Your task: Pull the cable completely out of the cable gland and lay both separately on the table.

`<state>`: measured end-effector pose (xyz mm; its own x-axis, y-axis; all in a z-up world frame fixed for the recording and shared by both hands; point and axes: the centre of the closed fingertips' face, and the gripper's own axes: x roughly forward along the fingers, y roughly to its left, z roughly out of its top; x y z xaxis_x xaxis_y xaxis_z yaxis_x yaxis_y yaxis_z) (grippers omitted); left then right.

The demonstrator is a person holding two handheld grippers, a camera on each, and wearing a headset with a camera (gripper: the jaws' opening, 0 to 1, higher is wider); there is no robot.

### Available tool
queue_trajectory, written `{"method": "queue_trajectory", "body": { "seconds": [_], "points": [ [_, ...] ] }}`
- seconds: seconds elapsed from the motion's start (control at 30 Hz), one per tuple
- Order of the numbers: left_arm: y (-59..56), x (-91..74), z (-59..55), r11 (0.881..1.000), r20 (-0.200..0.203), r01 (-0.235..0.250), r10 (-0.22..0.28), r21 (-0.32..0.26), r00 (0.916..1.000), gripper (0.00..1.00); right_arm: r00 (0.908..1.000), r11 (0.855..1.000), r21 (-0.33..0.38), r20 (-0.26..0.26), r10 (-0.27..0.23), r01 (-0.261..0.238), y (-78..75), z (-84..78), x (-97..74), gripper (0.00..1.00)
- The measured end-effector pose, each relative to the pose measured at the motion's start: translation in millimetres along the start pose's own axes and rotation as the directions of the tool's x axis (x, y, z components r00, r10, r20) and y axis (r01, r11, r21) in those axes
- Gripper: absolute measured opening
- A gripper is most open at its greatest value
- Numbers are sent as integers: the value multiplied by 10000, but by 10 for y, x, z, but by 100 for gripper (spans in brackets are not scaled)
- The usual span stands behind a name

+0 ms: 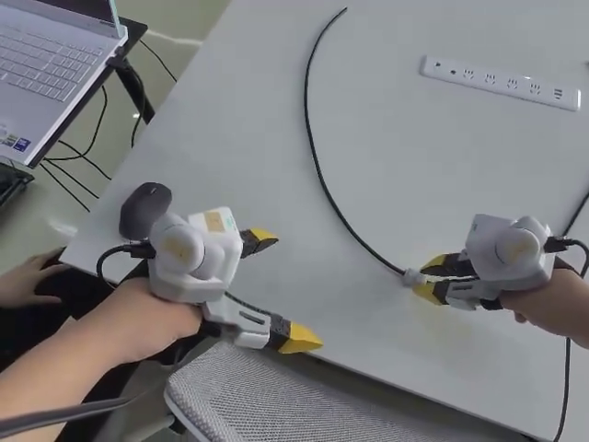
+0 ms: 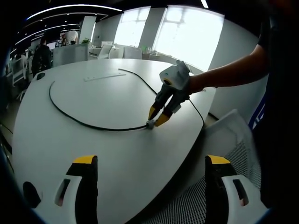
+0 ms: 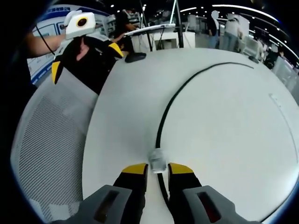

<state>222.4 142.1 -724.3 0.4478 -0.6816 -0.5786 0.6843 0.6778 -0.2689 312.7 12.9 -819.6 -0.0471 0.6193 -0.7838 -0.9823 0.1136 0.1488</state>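
A long black cable [image 1: 313,157] curves across the white table [image 1: 239,120] and ends in a small grey cable gland [image 1: 408,276] near the front edge. My right gripper [image 1: 421,280] sits at the gland. In the right gripper view its jaws stand narrowly apart, the gland [image 3: 157,161] lies just ahead of the yellow fingertips [image 3: 135,170], and the cable's tail [image 3: 163,189] runs between them without visible contact. My left gripper [image 1: 280,290] hangs wide open over the table's front edge, holding nothing. The left gripper view looks across at the right gripper [image 2: 158,116], the gland [image 2: 150,124] and the cable [image 2: 93,125].
A white power strip [image 1: 502,81] lies at the table's far right. A dark mouse [image 1: 144,207] rests near the left corner, and a laptop [image 1: 46,64] stands on a side stand. A grey mesh chair [image 1: 258,396] is below the front edge.
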Motion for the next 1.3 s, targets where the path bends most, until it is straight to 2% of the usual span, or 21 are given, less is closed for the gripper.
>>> {"method": "queue_trajectory", "body": {
  "seconds": [0.07,0.23,0.5,0.7,0.97,1.07,1.3],
  "points": [
    [-4,3,3,10000,-1,-3,3,-26,10000,95,10000,10000,-89,-32,15,-15,0,-5,1,9],
    [-9,20,-6,10000,-85,6,-6,11,10000,94,10000,10000,-21,-7,61,-61,2,-5,9,9],
    [-31,44,20,10000,-84,70,-70,9,9999,94,9998,9996,205,0,-199,199,-20,3,-21,8],
    [-50,70,77,10000,36,92,-92,19,10000,94,9995,9992,349,215,-225,218,15,70,-97,7],
    [-120,126,129,9996,32,213,-214,200,9998,93,9995,9982,559,224,-220,207,95,114,-211,7],
    [-160,152,186,9991,93,266,-269,316,9996,93,9995,9986,491,234,-227,215,158,148,-284,7],
    [-163,202,341,9983,333,345,-362,479,9988,93,9991,9988,441,375,-215,198,229,224,-405,6]
  ]
}}
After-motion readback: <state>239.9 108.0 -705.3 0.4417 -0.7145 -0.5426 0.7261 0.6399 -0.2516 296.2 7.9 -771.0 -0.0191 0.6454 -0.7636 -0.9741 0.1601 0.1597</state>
